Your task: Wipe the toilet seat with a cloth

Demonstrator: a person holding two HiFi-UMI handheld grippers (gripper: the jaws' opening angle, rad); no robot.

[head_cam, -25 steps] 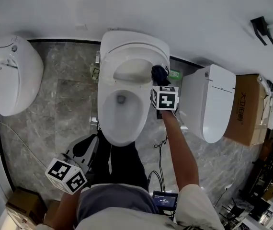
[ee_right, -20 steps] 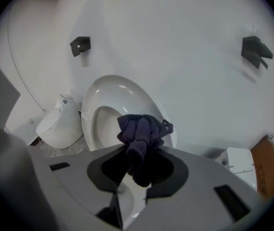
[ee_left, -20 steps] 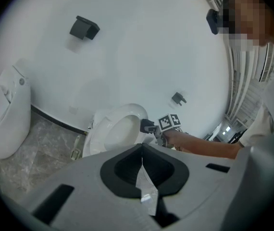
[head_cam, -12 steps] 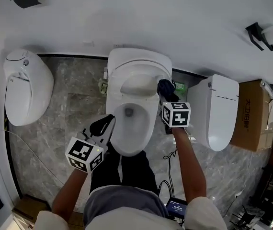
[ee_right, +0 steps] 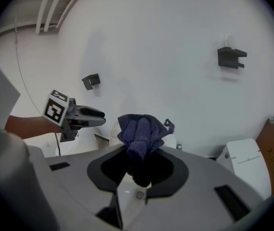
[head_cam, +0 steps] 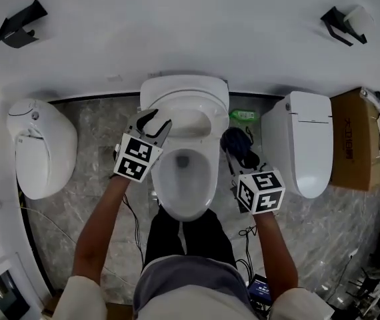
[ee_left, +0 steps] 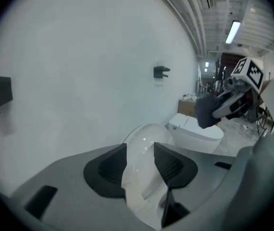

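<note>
A white toilet (head_cam: 207, 172) stands against the wall with its bowl showing. My left gripper (head_cam: 155, 121) hangs over the left rear of the rim. Its jaws are opening, and in the left gripper view (ee_left: 139, 155) the white toilet (ee_left: 146, 134) shows through the gap, with neither pad pressing on it. My right gripper (head_cam: 234, 157) is off the toilet's right side, above the floor, shut on a bunched dark blue cloth (head_cam: 239, 142). The right gripper view has the cloth (ee_right: 139, 131) sticking up from the jaws (ee_right: 138, 172).
A second white toilet (head_cam: 40, 145) stands at the left and a third with its lid down (head_cam: 307, 149) at the right, next to a cardboard box (head_cam: 353, 139). A green bottle (head_cam: 243, 115) lies behind the middle toilet. Black brackets (head_cam: 20, 25) hang on the wall. Cables run over the marble floor.
My left gripper has come up from beside the person's knee to the toilet's left rear rim. My right gripper has carried the cloth off the right rim, out to the side.
</note>
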